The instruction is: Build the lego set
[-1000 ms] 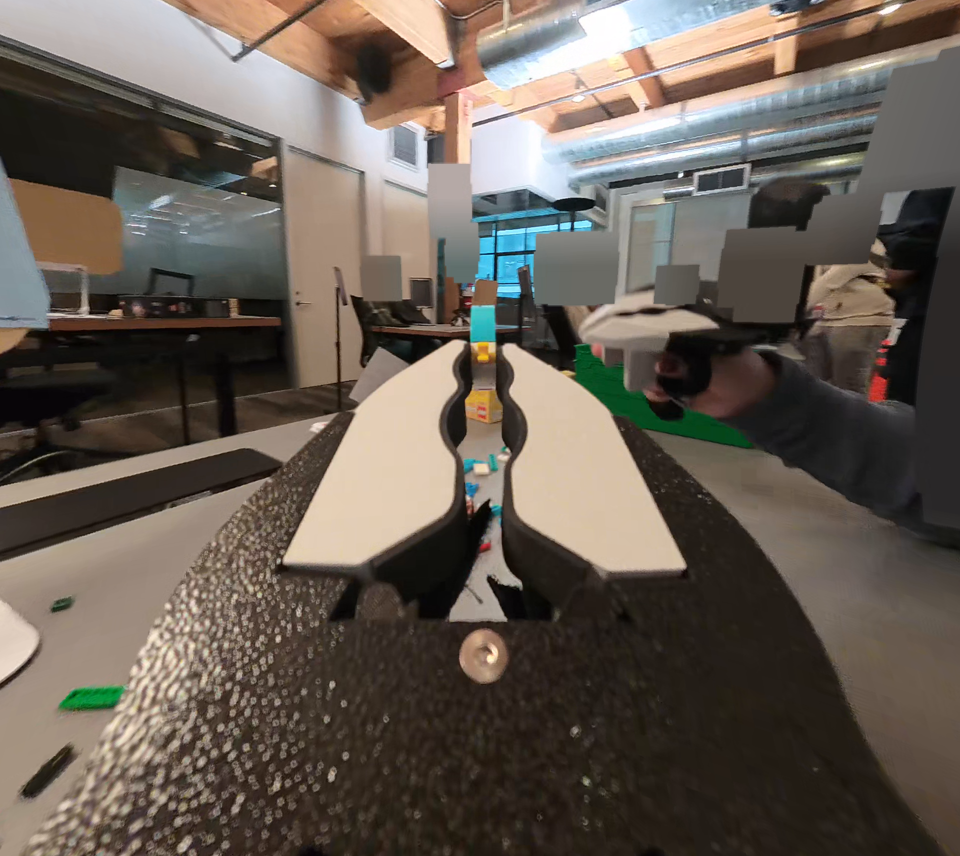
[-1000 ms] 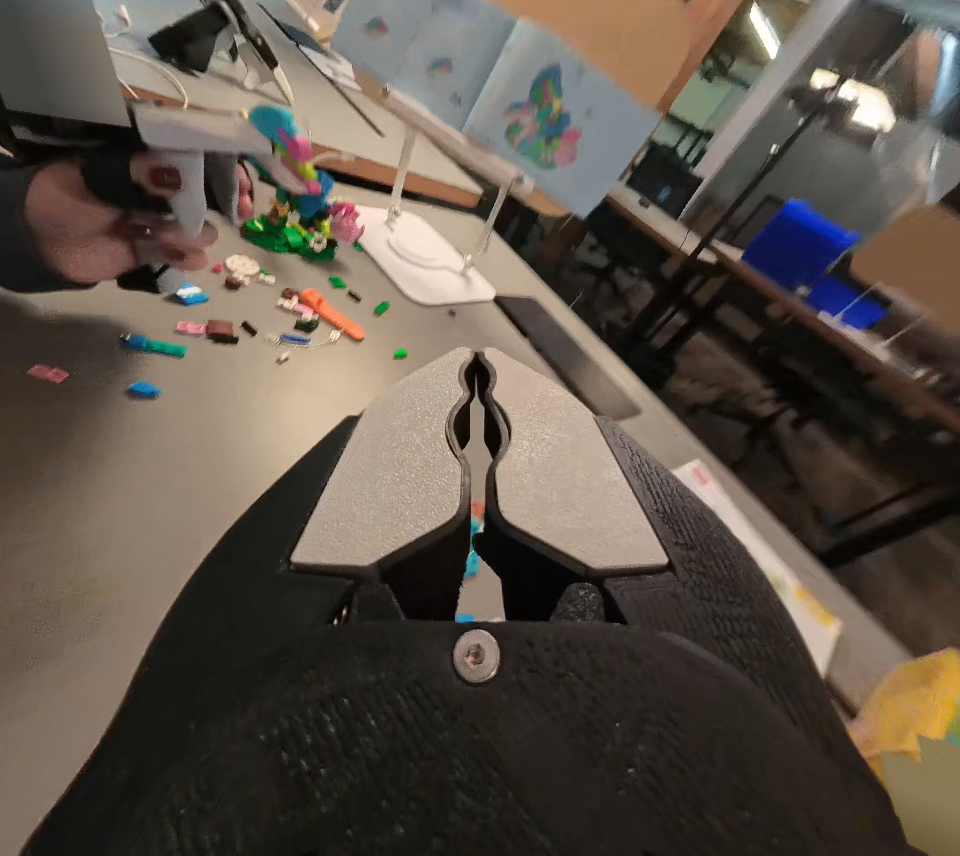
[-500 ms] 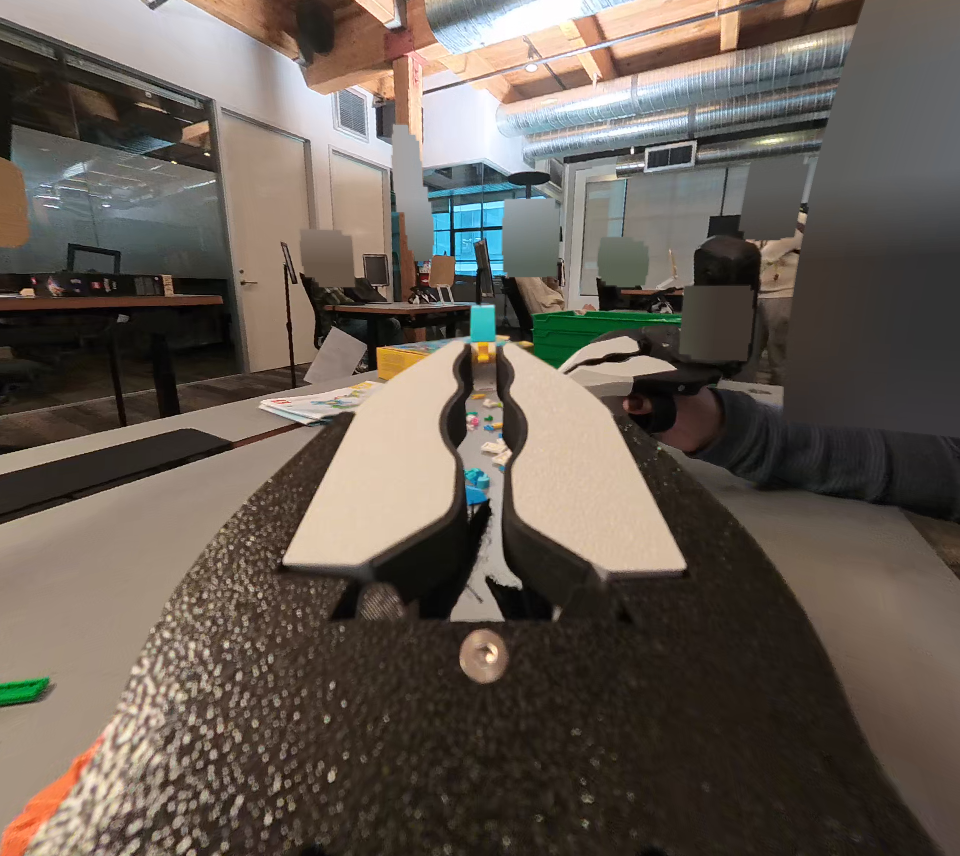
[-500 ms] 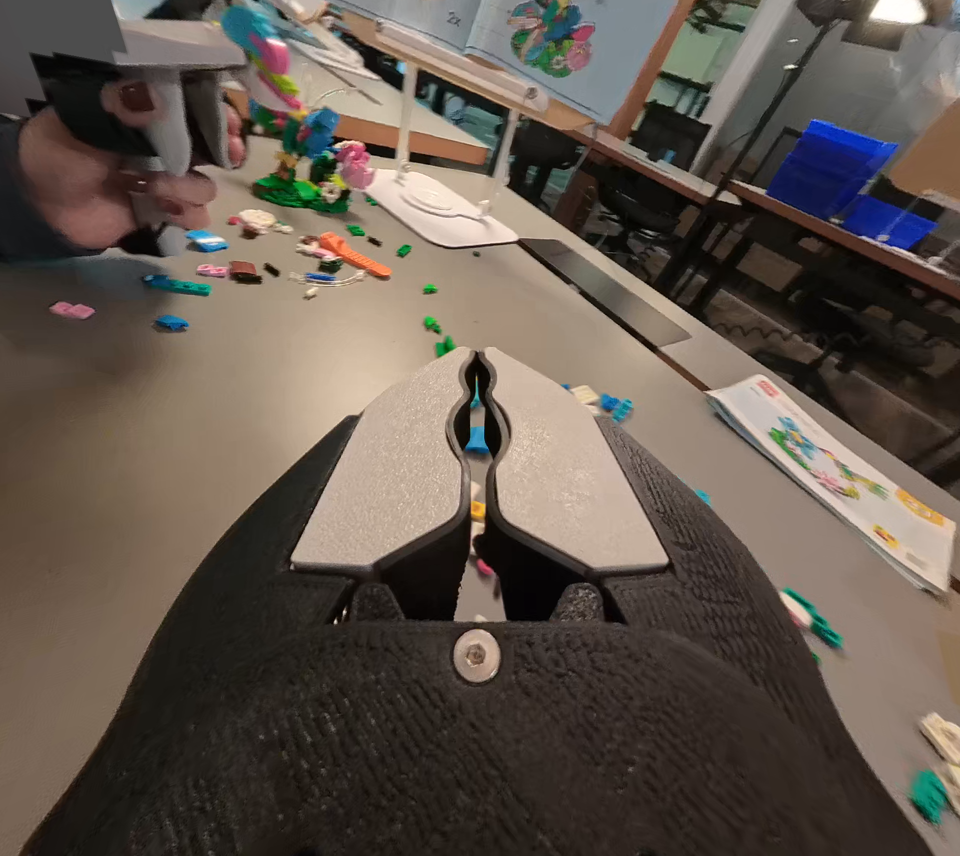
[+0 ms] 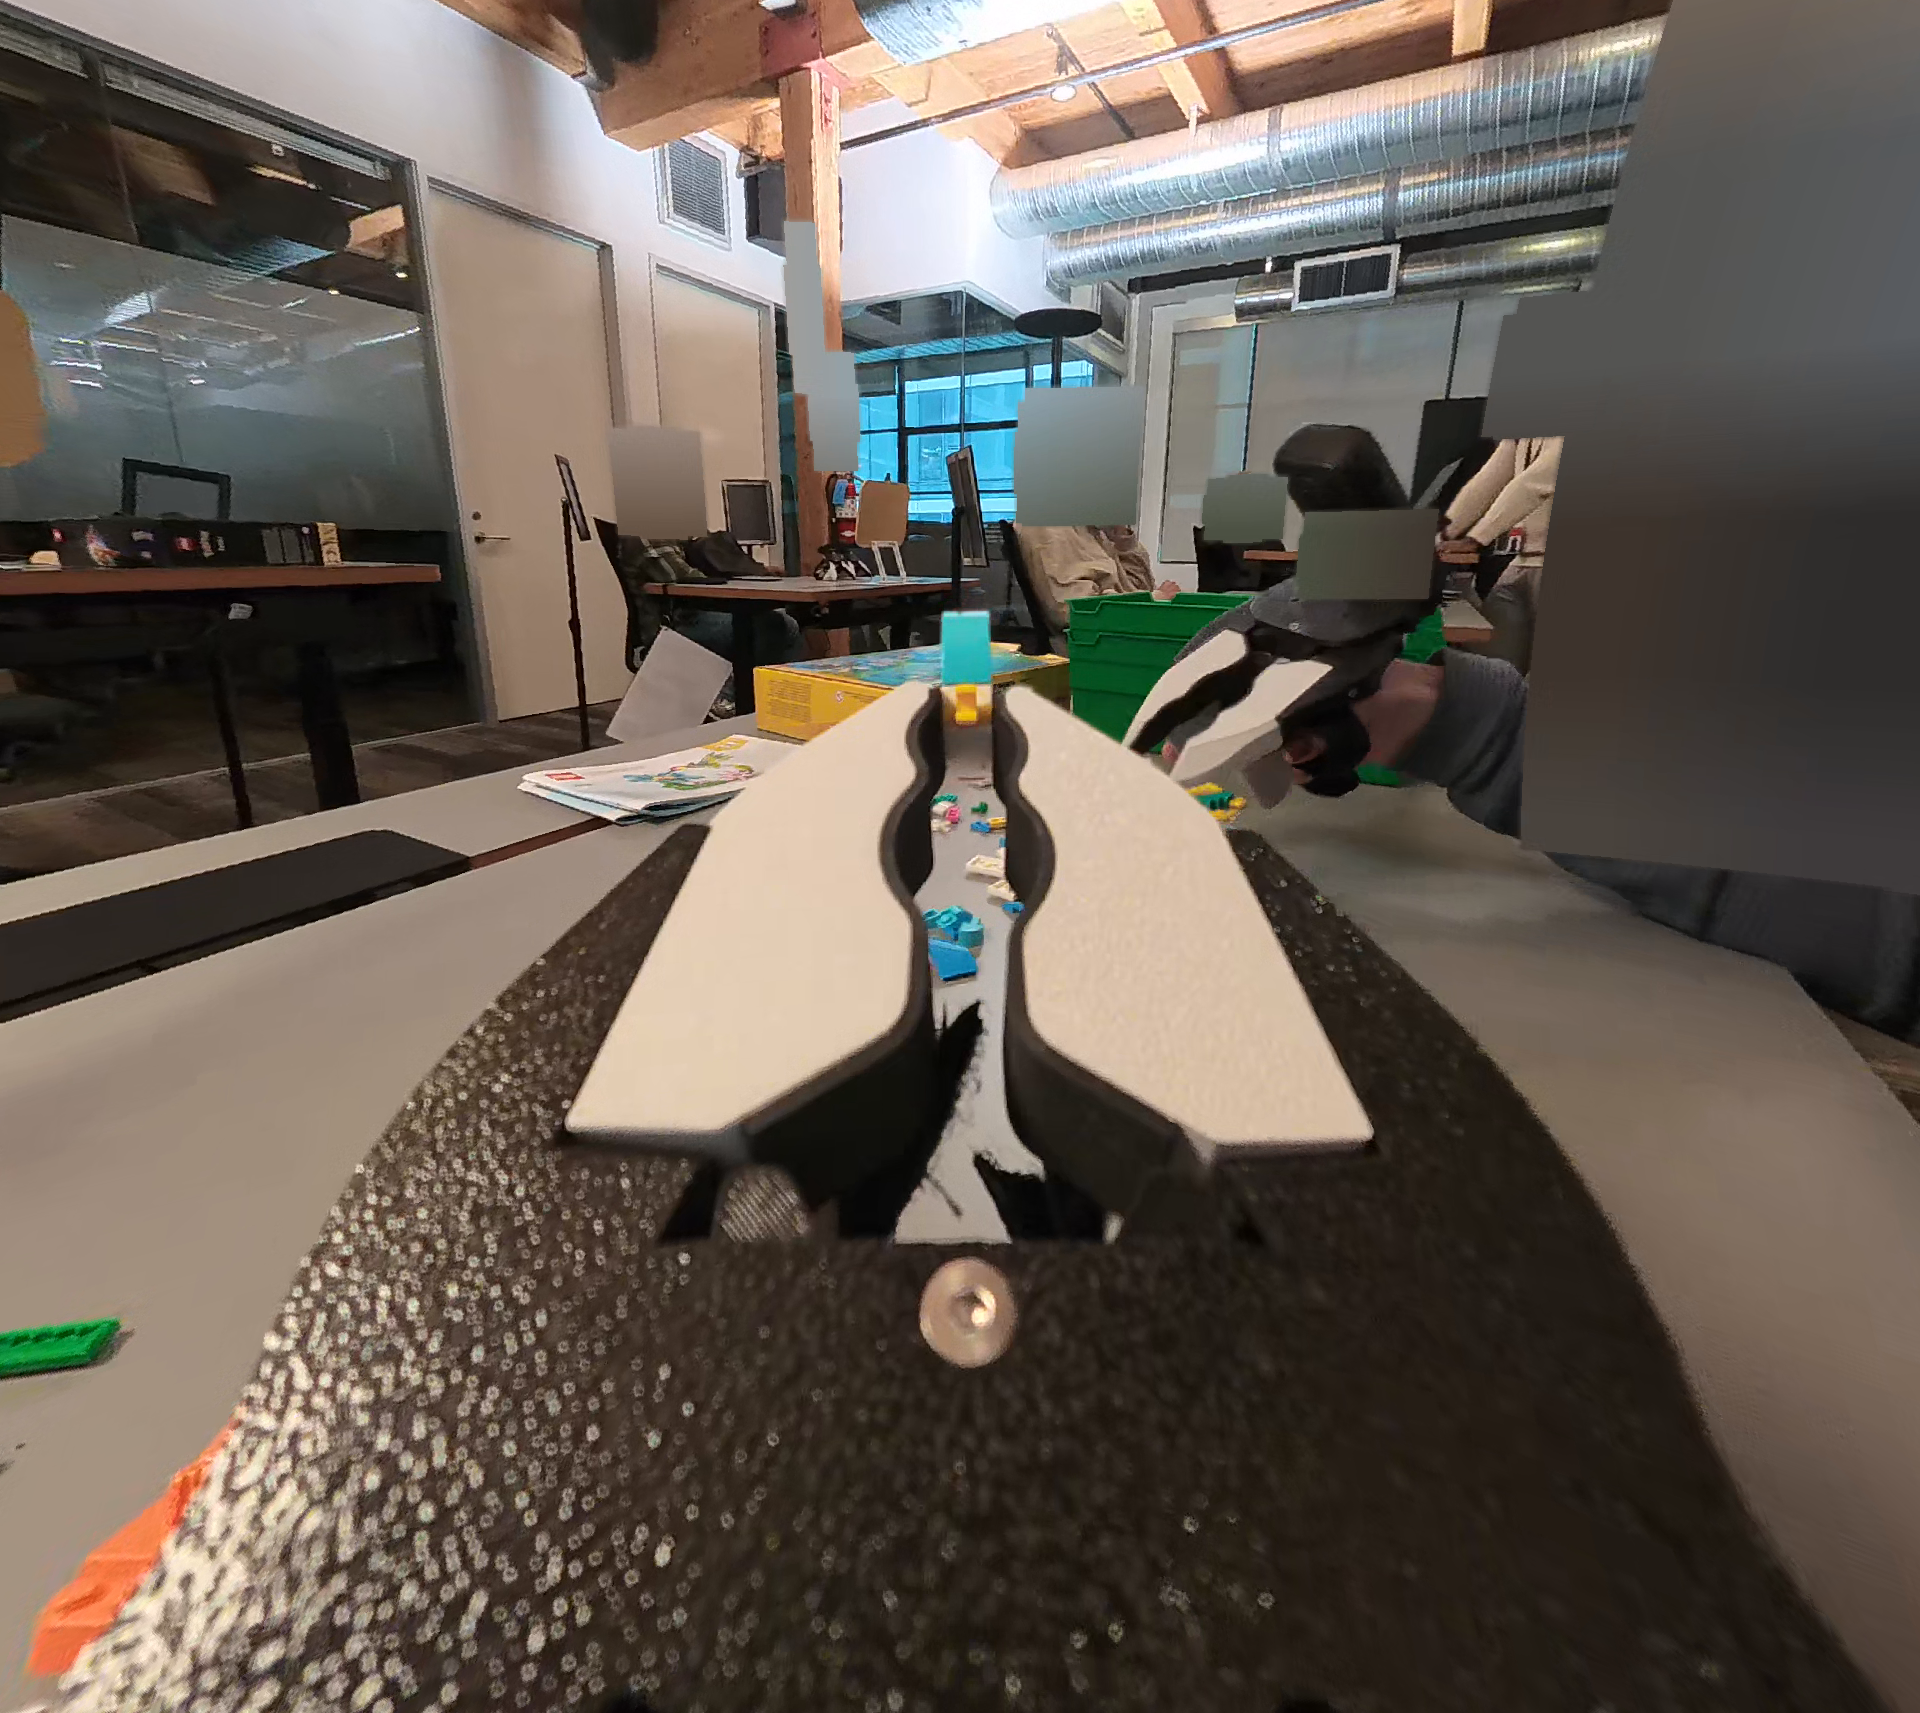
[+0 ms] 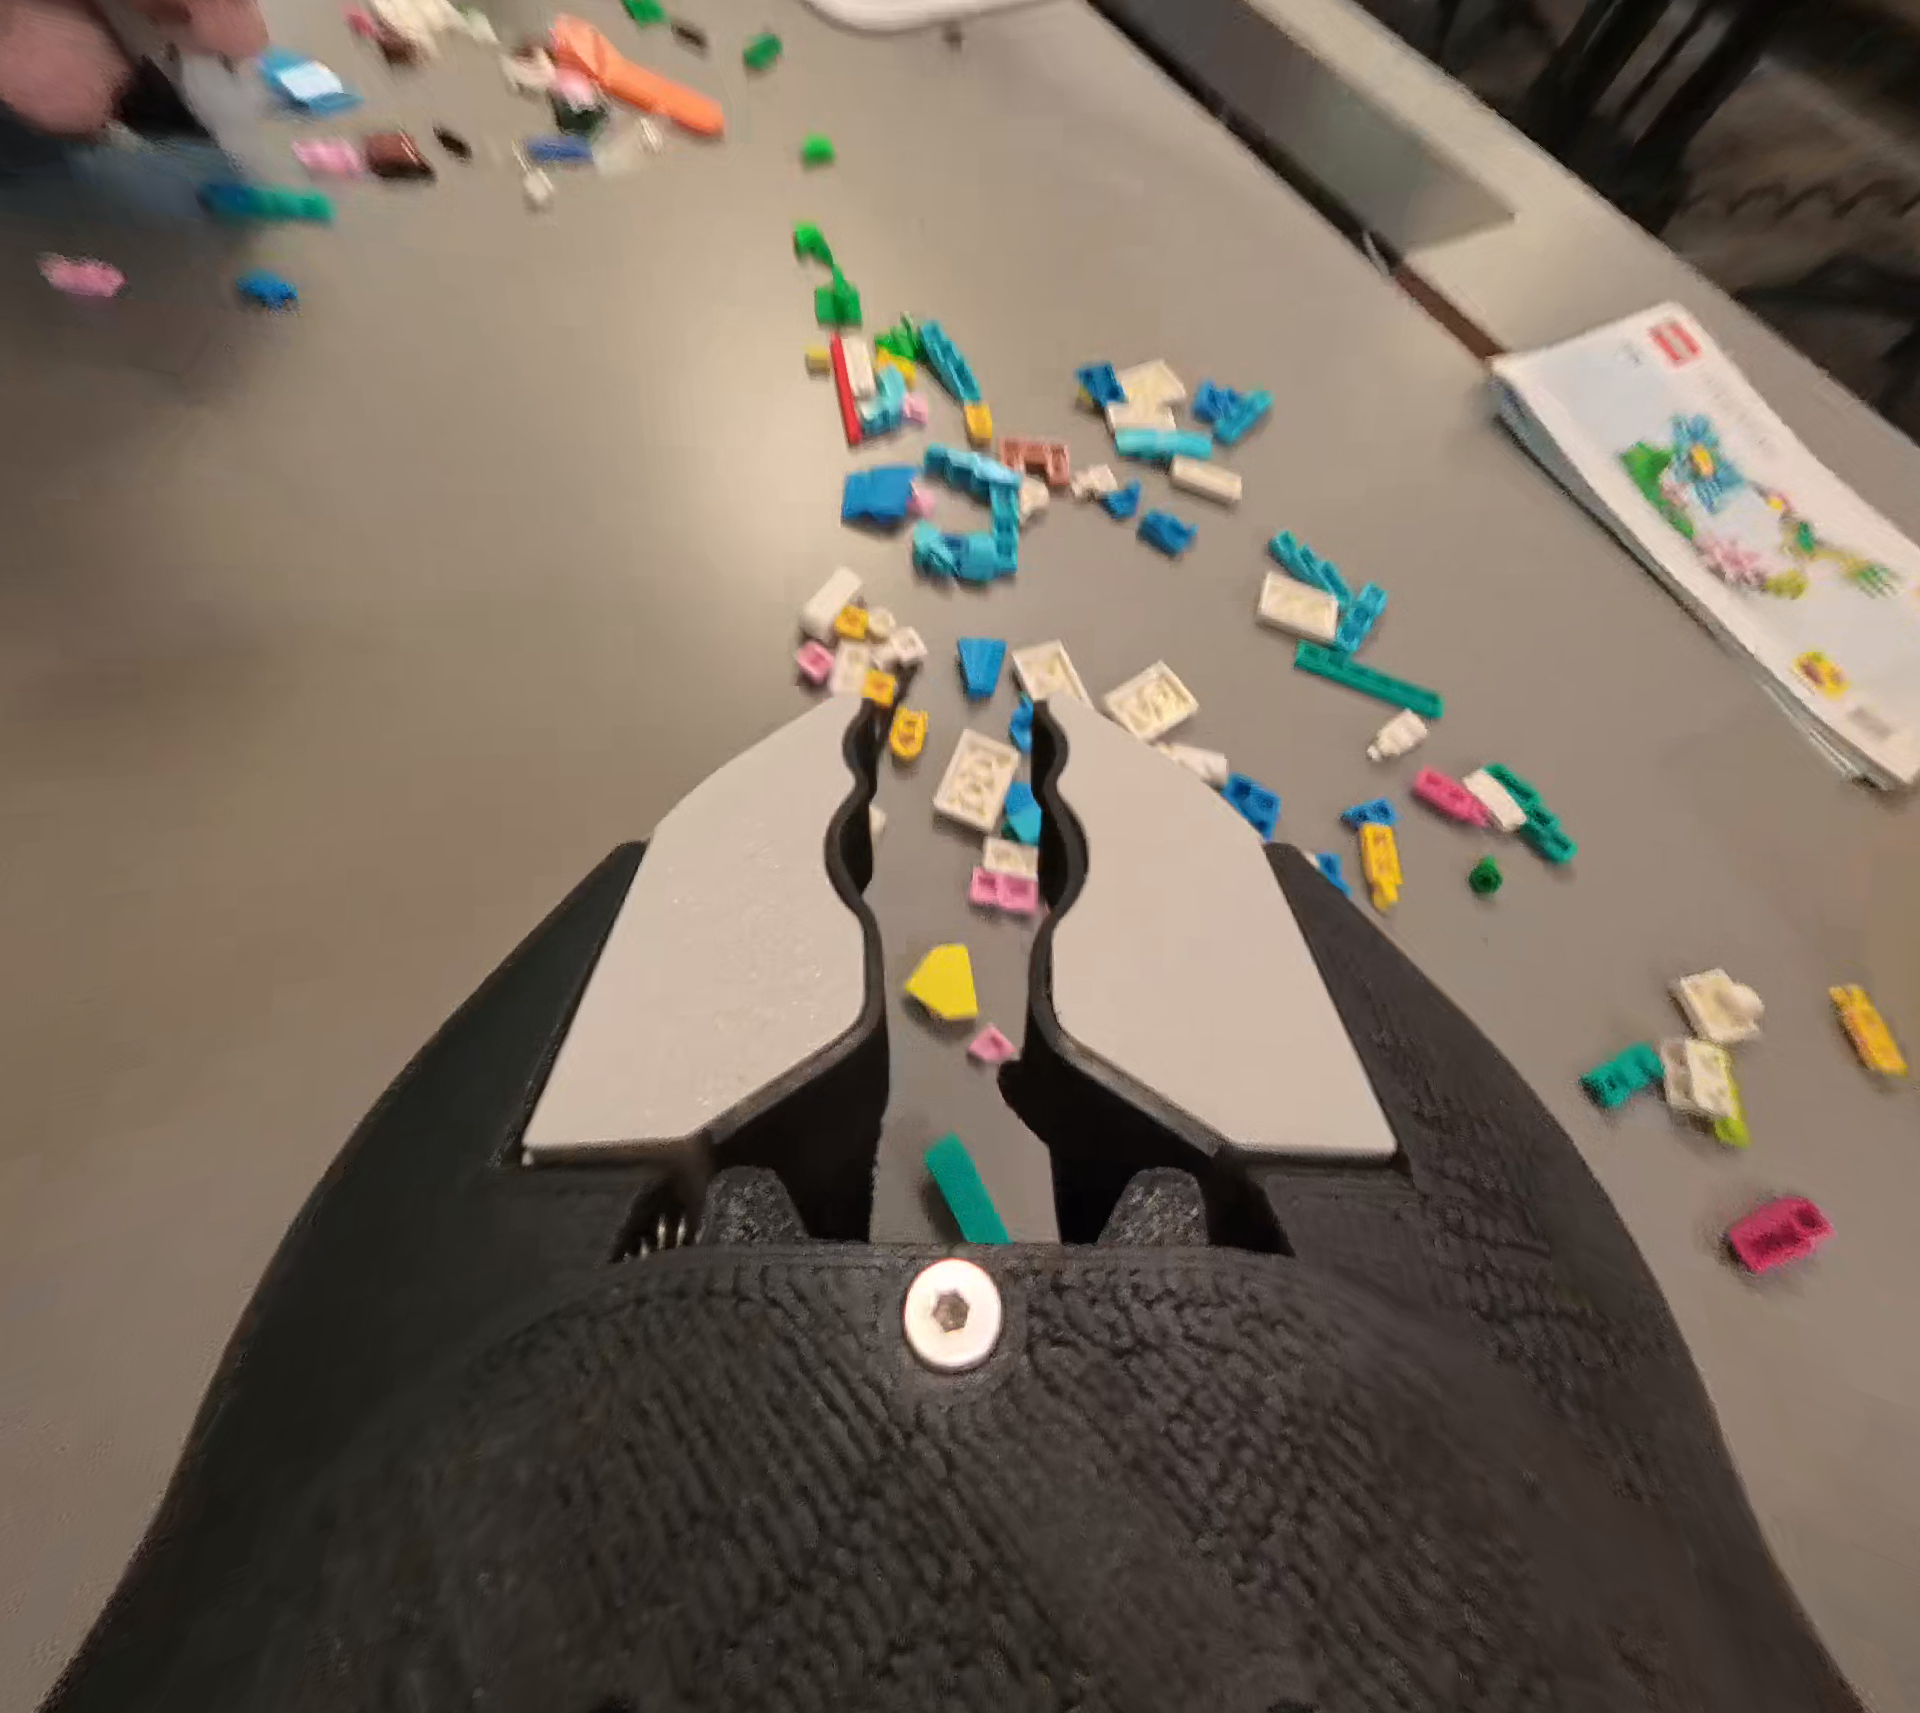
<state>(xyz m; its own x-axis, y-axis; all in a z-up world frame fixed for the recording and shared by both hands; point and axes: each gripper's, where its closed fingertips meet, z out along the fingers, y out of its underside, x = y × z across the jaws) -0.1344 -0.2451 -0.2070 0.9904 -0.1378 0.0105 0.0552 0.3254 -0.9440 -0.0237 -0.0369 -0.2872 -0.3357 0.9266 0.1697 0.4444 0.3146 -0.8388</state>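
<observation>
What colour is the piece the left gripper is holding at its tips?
Turquoise on top, yellow beneath: the small lego piece in the left gripper, clearest in the left wrist view.

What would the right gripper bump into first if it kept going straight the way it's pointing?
Probably the loose bricks on the grey table. The open right gripper points down at a white flat piece lying between its fingers, though depth is hard to judge.

Matt grey table (image 6: 416,624); glossy plastic bricks (image 6: 966,510).
</observation>
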